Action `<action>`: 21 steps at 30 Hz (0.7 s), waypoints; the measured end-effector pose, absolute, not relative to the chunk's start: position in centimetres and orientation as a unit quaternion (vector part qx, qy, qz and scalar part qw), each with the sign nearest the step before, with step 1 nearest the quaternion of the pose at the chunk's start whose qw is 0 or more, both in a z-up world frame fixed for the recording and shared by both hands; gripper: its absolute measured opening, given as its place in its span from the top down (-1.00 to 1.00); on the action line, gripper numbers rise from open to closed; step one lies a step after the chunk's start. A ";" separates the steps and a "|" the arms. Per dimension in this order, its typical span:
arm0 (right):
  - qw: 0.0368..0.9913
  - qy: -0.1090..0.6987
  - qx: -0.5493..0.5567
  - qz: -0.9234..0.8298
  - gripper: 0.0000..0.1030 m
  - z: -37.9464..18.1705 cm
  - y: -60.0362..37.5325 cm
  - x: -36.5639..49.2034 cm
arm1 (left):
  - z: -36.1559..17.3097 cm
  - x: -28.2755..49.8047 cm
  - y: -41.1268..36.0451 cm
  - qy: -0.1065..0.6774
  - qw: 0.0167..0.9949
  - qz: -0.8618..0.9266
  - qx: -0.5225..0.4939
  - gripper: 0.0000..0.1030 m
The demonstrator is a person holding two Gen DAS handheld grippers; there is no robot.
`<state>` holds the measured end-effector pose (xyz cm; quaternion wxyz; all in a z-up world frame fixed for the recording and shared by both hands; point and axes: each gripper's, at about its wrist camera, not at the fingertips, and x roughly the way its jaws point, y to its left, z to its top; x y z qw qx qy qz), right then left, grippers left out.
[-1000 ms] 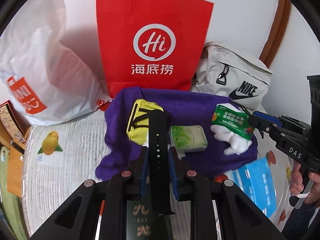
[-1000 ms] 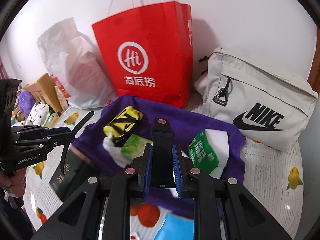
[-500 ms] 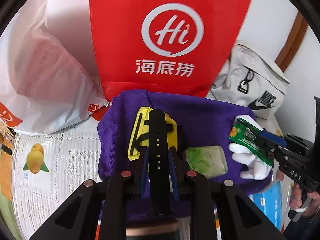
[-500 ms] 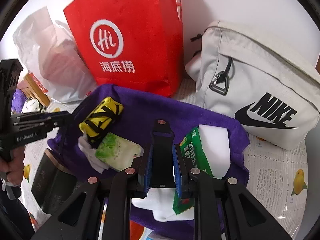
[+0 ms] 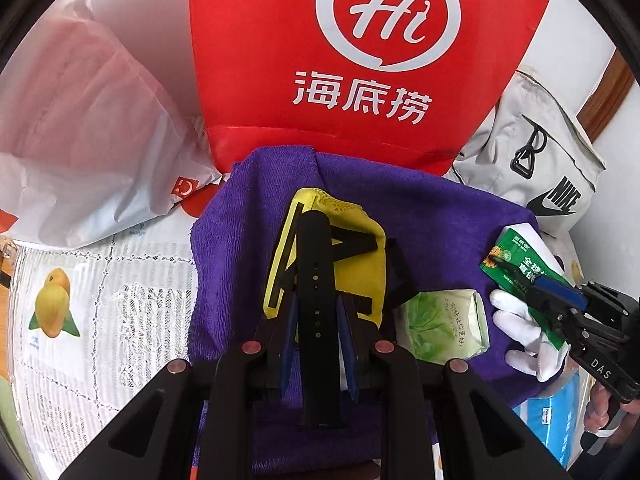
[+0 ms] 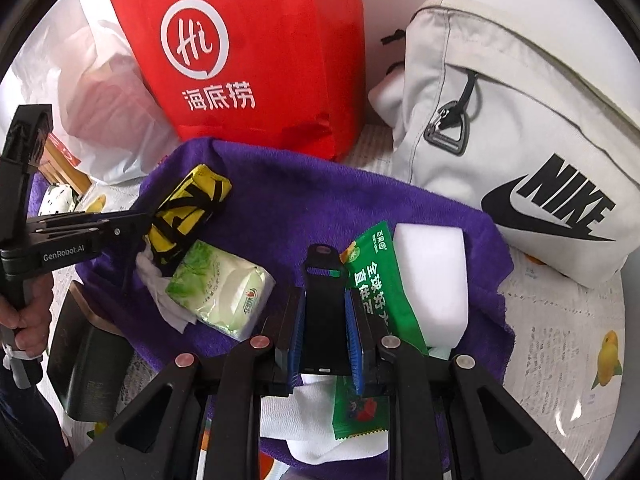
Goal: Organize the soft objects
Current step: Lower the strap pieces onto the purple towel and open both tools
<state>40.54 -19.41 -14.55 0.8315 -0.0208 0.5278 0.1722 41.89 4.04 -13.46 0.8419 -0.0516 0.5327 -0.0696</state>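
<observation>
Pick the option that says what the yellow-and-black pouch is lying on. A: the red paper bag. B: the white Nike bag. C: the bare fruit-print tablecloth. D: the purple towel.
D: in the right wrist view the yellow-and-black pouch rests on the purple towel, which is spread in front of the red paper bag and beside the white Nike bag.

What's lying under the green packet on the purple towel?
A white sponge block and a white glove lie under the green packet; anything further beneath them is covered.
</observation>
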 end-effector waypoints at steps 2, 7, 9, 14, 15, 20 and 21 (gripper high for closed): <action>0.828 0.532 -0.020 0.175 0.60 -14.6 -19.4 40.5 | -13.4 41.8 4.0 0.534 0.841 -0.070 -0.052 0.61; 0.829 0.530 -0.025 0.175 0.59 -14.5 -19.1 40.4 | -12.7 41.5 4.2 0.531 0.843 -0.067 -0.050 0.36; 0.831 0.527 -0.021 0.177 0.59 -14.2 -19.1 40.3 | -12.1 41.2 4.4 0.525 0.847 -0.065 -0.047 0.32; 0.843 0.507 -0.020 0.179 0.23 -12.4 -18.8 39.6 | -10.3 40.3 4.6 0.517 0.853 -0.061 -0.037 0.13; 0.844 0.505 -0.020 0.180 0.22 -12.1 -18.8 39.5 | -10.0 40.0 4.7 0.515 0.854 -0.060 -0.036 0.13; 0.851 0.491 -0.022 0.186 0.22 -9.9 -18.4 37.4 | -8.4 38.2 4.6 0.509 0.858 -0.058 -0.032 0.12; 0.852 0.488 -0.021 0.187 0.22 -9.5 -18.4 36.8 | -8.1 37.6 4.6 0.508 0.859 -0.058 -0.032 0.12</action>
